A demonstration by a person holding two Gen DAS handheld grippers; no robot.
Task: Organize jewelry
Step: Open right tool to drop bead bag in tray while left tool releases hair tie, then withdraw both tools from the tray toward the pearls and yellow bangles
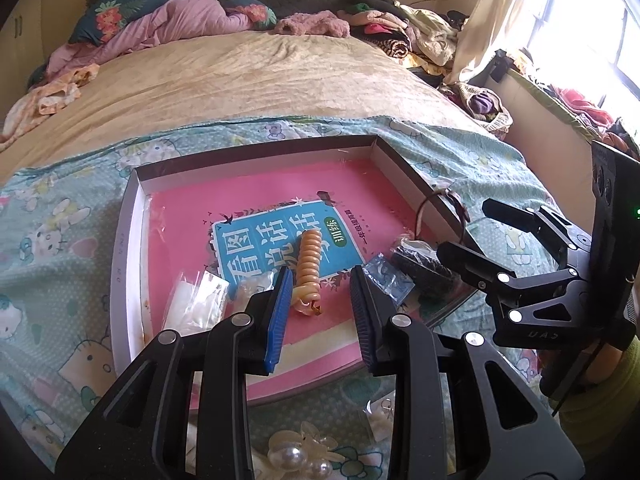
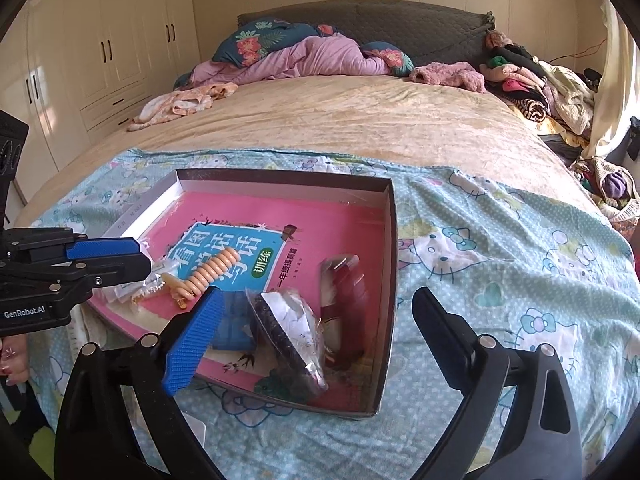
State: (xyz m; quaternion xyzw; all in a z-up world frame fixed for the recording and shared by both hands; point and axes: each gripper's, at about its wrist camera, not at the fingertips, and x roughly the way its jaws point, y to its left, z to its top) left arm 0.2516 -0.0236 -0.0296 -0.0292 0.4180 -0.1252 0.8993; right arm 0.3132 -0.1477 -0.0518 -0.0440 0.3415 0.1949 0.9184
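Orange plastic, coiled like a phone cord: the one spiral hair tie (image 1: 309,268) lies in the middle of a shallow silver box (image 1: 256,148), just beyond the tips of my left gripper (image 1: 321,292). That gripper's jaws stand narrow, almost together, with nothing between them. "GenRobot.AI" is printed on its side in the right wrist view.

My right gripper (image 2: 318,300) hangs over the near right part of the box with its jaws spread wide and holding nothing. Just beyond its fingers lie one dark string of beads in a clear bag (image 2: 280,320), one small blue packet (image 2: 234,320) to its left, and one red piece (image 2: 344,280) to its right, too blurred to name.

Clear packets (image 1: 196,300) lie at the near left of the box. I cannot count them surely.

The floor of the box is one pink book (image 1: 180,216) with a blue label (image 1: 276,236) in large Chinese characters. A green oval on it reads "训练".

The box rests on a Hello Kitty sheet (image 2: 500,240) across the bed (image 2: 360,120). On the sheet, nearer than the box, lie one pearl hair clip (image 1: 296,456) and one small clear packet (image 1: 378,420).
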